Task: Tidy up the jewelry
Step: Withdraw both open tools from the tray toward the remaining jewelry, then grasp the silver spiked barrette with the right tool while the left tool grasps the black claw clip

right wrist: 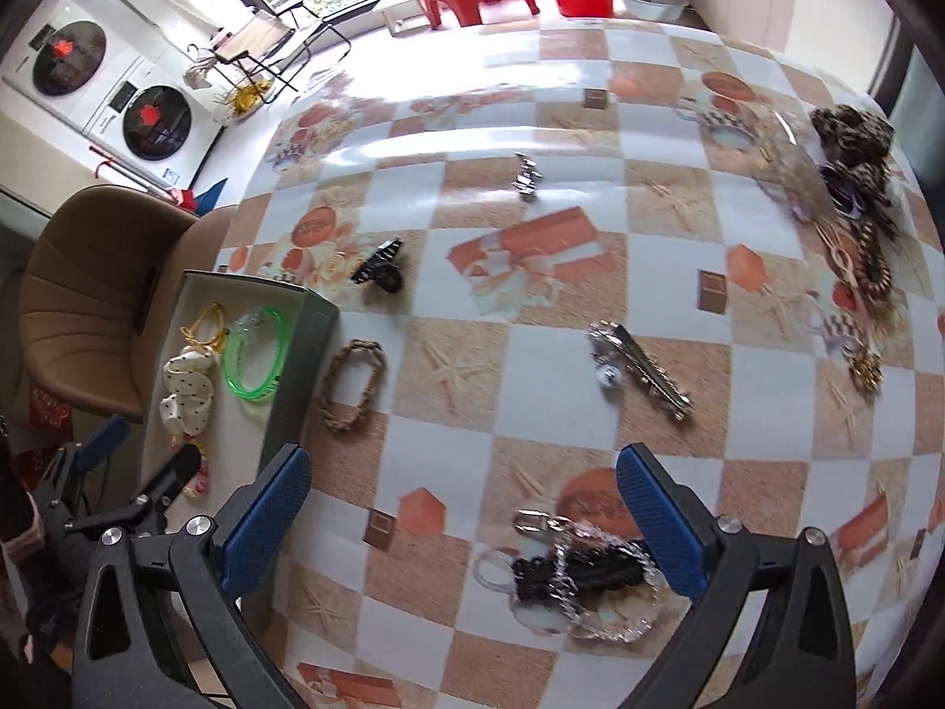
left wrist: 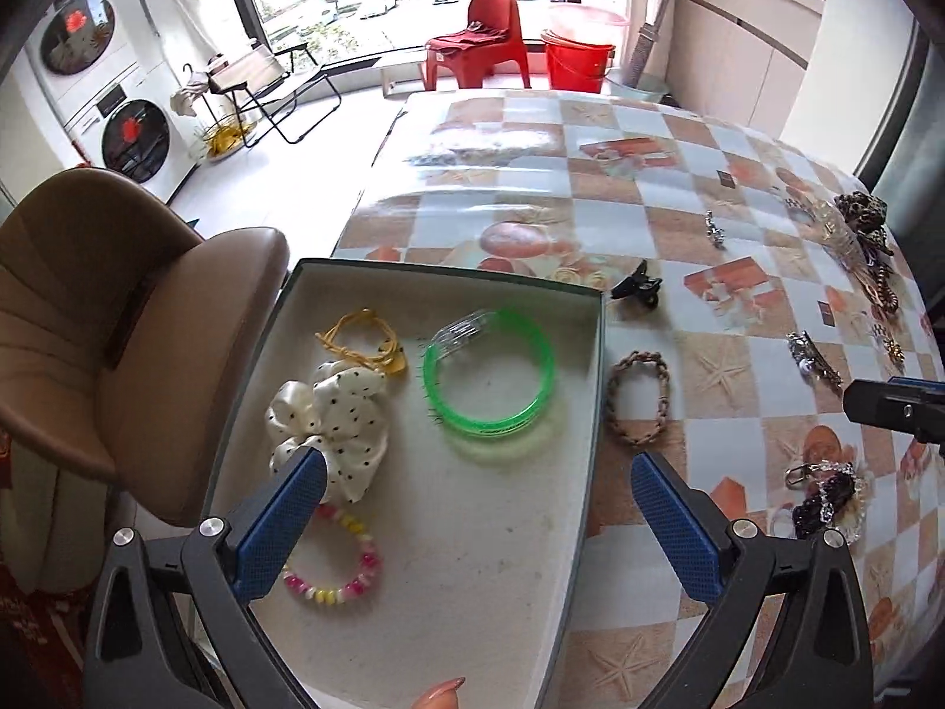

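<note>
Blue pads of our left gripper sit closest to the lens, spread wide and empty, above the near half of the tray. We use the tray as the landmark. Inside it lie a green bangle, a dotted scrunchie, a yellow cord and a bead bracelet. Just outside its right wall rests a braided bracelet, long axis parallel to that wall; a black clip lies off the far right corner. Our right gripper is also open and holds nothing; it hangs well right of the tray, over a chain bundle that lies almost between its pads, long axis crossing the gap. A silver barrette lies beyond. We judge the right hand nearer the bundle, the left nearer the braided bracelet.
</note>
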